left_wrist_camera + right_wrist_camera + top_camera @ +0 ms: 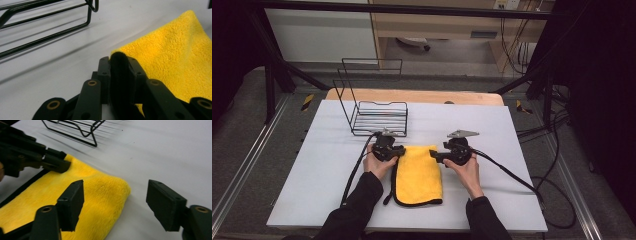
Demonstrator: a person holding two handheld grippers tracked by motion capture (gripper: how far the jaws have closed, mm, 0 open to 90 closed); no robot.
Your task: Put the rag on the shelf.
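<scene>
The folded yellow cloth (418, 174) lay at lower centre of the surface (512, 150). Left gripper (119, 65) pinched its black-trimmed corner; right gripper (116, 202) gaped empty over the opposite corner. Soft, light, floppy: best taken by corners.

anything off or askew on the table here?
Nothing stands out. The yellow cloth lies folded flat on the white table; the wire rack stands upright behind it. The left gripper pinches the cloth's black-trimmed corner, and the right gripper is open beside its other corner.
</scene>
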